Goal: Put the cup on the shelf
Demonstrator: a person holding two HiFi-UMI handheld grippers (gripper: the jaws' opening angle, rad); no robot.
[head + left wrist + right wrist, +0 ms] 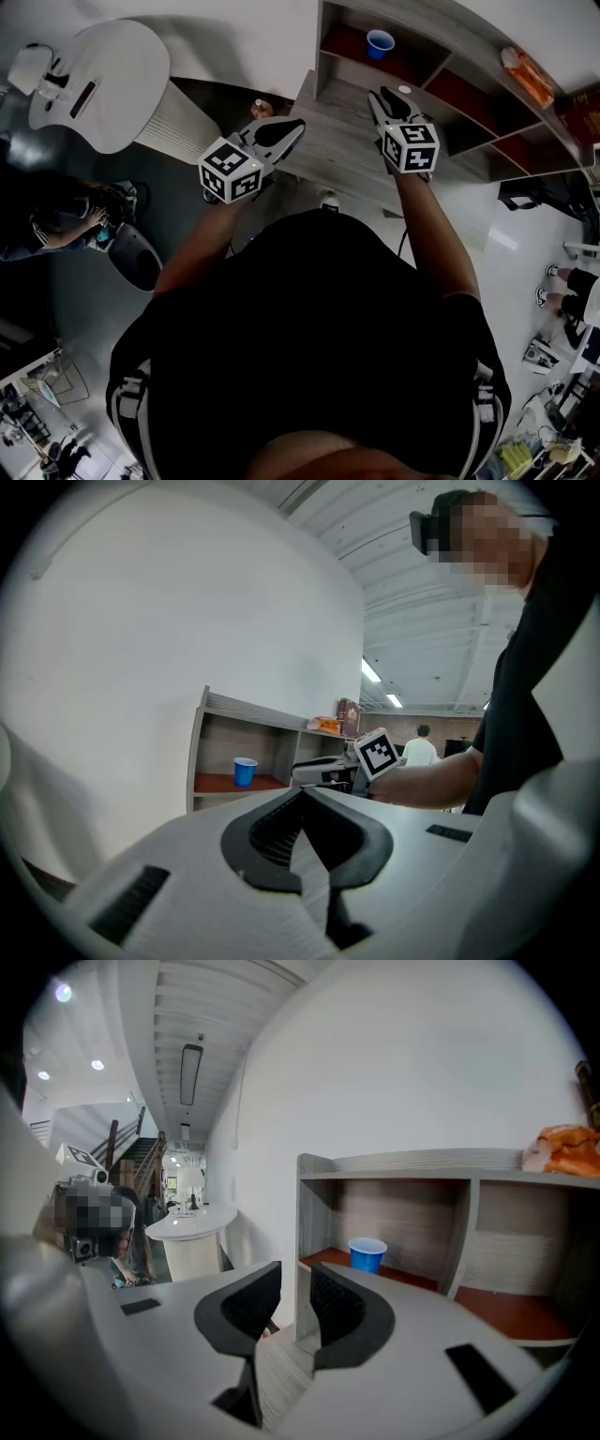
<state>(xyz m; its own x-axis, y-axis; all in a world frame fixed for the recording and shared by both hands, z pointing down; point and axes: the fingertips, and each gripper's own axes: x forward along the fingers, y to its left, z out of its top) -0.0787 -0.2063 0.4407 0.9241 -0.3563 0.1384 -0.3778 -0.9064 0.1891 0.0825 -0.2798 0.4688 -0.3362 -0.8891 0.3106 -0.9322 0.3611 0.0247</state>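
Cup (pixel 367 1253) sits shelved; gripper views show left tongs (pixel 302 795) together, right tongs (pixel 295 1277) narrowly apart.

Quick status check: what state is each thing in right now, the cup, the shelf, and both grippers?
cup: upright, mouth up, standing in the shelf's left compartment, not held
shelf: open-fronted, with an orange packet lying on top
left gripper: jaws together, empty
right gripper: jaws a little apart, nothing between them
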